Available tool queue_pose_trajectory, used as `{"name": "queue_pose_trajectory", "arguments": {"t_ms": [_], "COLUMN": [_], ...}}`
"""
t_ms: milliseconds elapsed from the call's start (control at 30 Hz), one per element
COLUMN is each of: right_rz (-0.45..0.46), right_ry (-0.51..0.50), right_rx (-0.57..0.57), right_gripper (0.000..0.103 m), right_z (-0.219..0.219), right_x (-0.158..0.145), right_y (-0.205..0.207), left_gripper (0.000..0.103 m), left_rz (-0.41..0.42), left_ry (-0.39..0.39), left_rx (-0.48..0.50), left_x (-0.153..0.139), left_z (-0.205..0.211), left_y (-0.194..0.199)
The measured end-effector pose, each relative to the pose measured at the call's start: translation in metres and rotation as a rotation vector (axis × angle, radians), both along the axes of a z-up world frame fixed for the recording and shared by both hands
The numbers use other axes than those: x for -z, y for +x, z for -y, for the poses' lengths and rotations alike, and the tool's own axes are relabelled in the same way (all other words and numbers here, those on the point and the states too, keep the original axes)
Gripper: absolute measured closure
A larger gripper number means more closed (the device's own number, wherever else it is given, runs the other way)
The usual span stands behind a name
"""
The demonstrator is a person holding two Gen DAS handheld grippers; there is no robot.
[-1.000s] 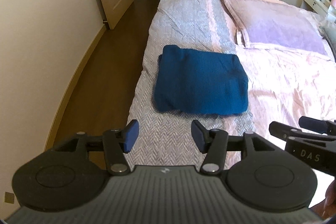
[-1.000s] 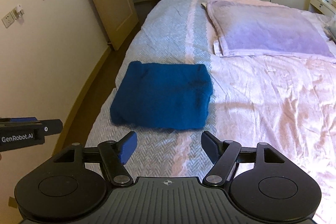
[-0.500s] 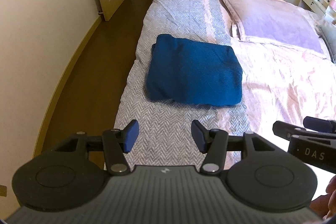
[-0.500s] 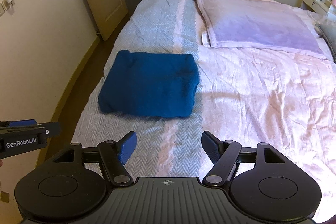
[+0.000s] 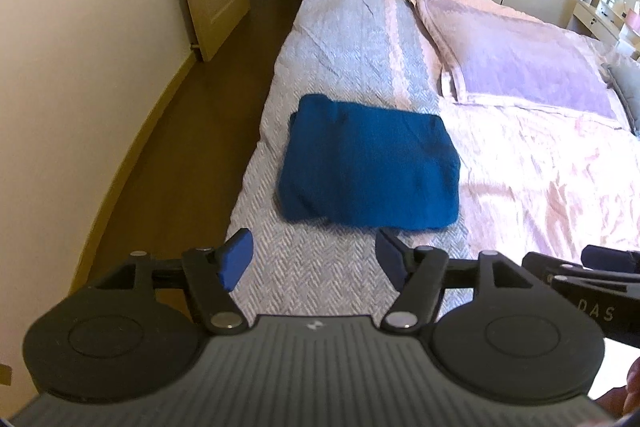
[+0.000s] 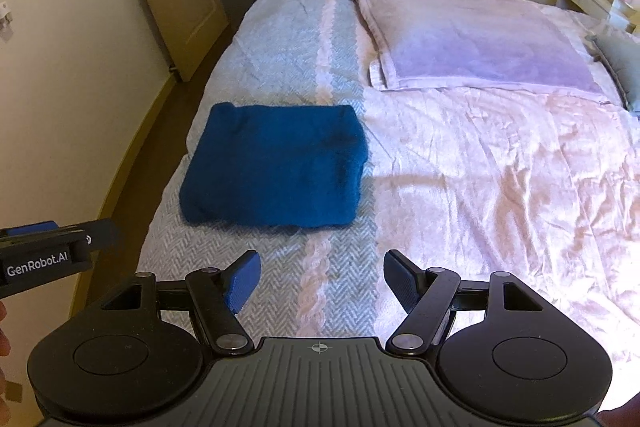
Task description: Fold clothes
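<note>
With the blue garment [image 5: 370, 171] lying folded on the bed [image 5: 344, 39] near its left edge, both the left gripper [image 5: 314, 255] and right gripper [image 6: 320, 277] are hovering wide-spread and empty, suggesting folding looks finished and only tidying remains.

Blue garment [image 5: 370, 167] looks like soft, nubby knit cloth; bedspread [image 5: 320, 275] shows woven herringbone texture beside crinkled, slightly shiny pink fabric; floor [image 5: 180, 147] is dark wood

"GenRobot.AI" on left tongs [image 6: 44, 259]; "DAS" on right tongs [image 5: 592, 311]
</note>
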State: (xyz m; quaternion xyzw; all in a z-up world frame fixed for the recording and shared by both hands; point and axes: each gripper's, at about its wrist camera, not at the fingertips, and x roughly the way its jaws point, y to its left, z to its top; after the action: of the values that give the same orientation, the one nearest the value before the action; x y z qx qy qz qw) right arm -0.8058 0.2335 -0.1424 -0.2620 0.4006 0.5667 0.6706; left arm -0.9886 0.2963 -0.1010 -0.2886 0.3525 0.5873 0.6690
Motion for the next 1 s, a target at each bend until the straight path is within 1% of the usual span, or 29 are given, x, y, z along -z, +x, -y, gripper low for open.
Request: {"name": "queue_pose_trajectory", "arguments": {"t_ms": [300, 400, 567, 1000], "right_rz": [-0.014, -0.003, 0.038, 0.023], "right_ry": [-0.006, -0.004, -0.012, -0.047], "right_rx": [0.004, -0.005, -0.023, -0.042], "right_gripper": [0.031, 0.031, 0.031, 0.031], "right_z": [-0.003, -0.004, -0.006, -0.016], "right_x": [0.003, 0.005, 0.011, 0.027], "right_y": [0.004, 0.005, 0.005, 0.019], "left_gripper": [0.038, 0.038, 0.038, 0.038], "left_rz": [0.007, 0.002, -0.007, -0.008], "left_ry": [0.001, -0.005, -0.021, -0.055], "left_rx": [0.004, 0.01, 0.005, 0.005], "left_x": [0.0, 0.001, 0.007, 0.025], "left_z": [-0.002, -0.002, -0.003, -0.012], "left_y": [0.006, 0.009, 0.014, 0.029]}}
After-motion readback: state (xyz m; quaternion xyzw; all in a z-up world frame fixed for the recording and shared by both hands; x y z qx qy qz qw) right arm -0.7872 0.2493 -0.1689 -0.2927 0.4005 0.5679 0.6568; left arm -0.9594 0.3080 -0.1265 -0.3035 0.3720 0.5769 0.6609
